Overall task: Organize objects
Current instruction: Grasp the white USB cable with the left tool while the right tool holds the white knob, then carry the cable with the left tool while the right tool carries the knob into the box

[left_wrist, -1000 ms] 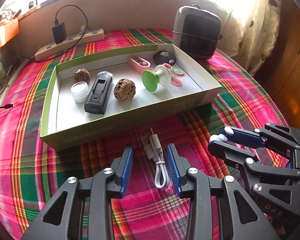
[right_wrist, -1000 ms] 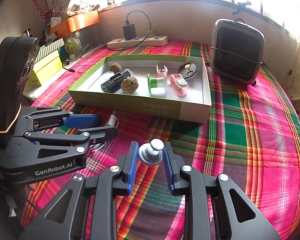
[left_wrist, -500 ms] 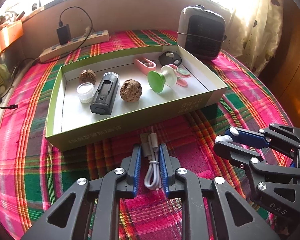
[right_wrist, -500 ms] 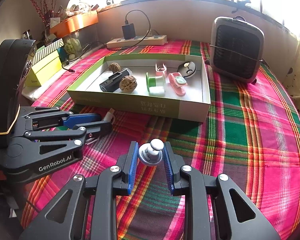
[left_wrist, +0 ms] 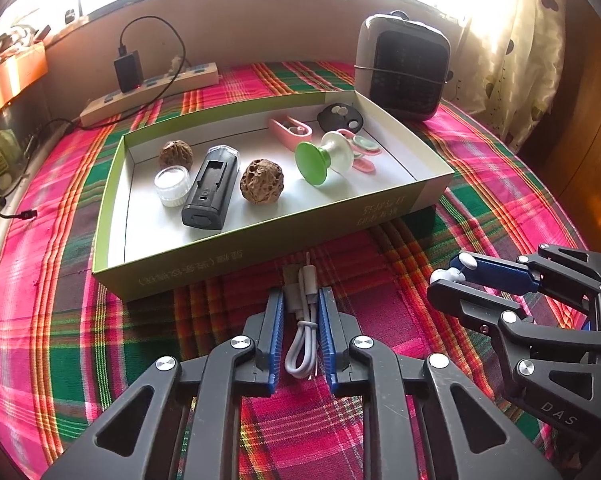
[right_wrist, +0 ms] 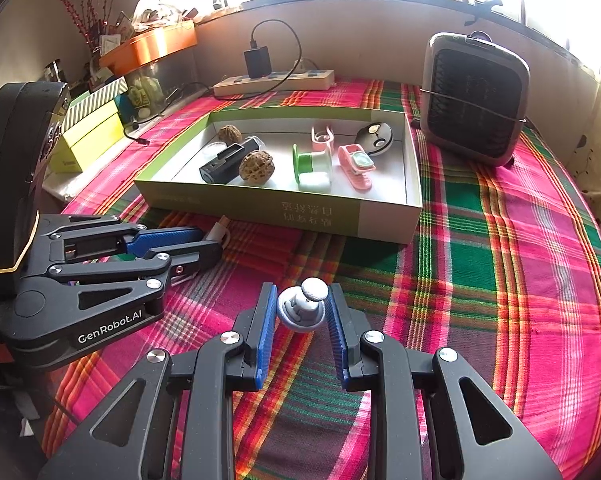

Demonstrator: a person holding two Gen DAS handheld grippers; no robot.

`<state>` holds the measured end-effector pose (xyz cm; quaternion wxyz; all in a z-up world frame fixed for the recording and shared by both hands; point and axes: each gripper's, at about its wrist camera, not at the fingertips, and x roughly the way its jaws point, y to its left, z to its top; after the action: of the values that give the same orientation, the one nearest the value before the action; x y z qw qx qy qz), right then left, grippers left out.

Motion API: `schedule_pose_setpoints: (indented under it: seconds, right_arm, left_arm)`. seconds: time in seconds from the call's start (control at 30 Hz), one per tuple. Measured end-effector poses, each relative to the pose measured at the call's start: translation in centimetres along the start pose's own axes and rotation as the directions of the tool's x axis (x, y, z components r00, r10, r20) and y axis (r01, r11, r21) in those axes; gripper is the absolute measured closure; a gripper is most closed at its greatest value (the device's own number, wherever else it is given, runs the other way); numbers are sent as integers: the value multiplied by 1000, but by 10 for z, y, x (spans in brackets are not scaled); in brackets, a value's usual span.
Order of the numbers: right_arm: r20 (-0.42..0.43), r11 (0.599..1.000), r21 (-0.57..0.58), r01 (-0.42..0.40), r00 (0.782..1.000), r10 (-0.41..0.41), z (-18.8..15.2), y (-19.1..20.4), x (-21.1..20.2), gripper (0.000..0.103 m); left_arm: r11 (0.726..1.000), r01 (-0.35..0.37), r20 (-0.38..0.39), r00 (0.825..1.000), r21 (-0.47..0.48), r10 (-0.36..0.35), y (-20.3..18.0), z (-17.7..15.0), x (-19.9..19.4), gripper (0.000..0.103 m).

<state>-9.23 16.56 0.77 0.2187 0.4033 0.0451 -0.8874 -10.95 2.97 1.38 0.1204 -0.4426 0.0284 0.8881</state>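
Note:
A short white coiled cable [left_wrist: 300, 320] lies on the plaid cloth just in front of the green-and-white box [left_wrist: 260, 240]. My left gripper [left_wrist: 299, 300] is shut on that cable, with both blue pads pressed against its sides. My right gripper [right_wrist: 302, 300] is shut on a small grey knob [right_wrist: 302, 308] with a round head. In the left wrist view the right gripper [left_wrist: 452, 272] sits to the right with the knob's pale tip showing. In the right wrist view the left gripper [right_wrist: 208, 240] sits at the left, the cable's plug [right_wrist: 220, 230] poking past its tips.
The box [right_wrist: 414, 184] holds two walnuts [left_wrist: 261, 181], a black device [left_wrist: 210, 188], a white cap [left_wrist: 172, 184], a green-and-white spool [left_wrist: 324, 158], pink clips and a black fob. A grey heater [left_wrist: 404, 68] stands behind it. A power strip [left_wrist: 152, 92] with a charger lies at the back.
My left gripper's jaws have closed from wide apart onto the white cable. The right gripper has kept its hold on the knob and stayed in place.

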Motion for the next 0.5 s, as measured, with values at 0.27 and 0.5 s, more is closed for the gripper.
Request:
schedule_pose_setpoints:
  seconds: [0.27,0.5]
  right_arm:
    - [0,1000,3,5,1000,-5,0,1,0,77]
    - [6,1000,-4,10,1000,-10,5,4,0,77]
  left_arm:
    - [1000,1,3,1000,2,-1,-1,-1,-2,88]
    - [1000,9,28,1000,-12,-9,1,-1,-10,88]
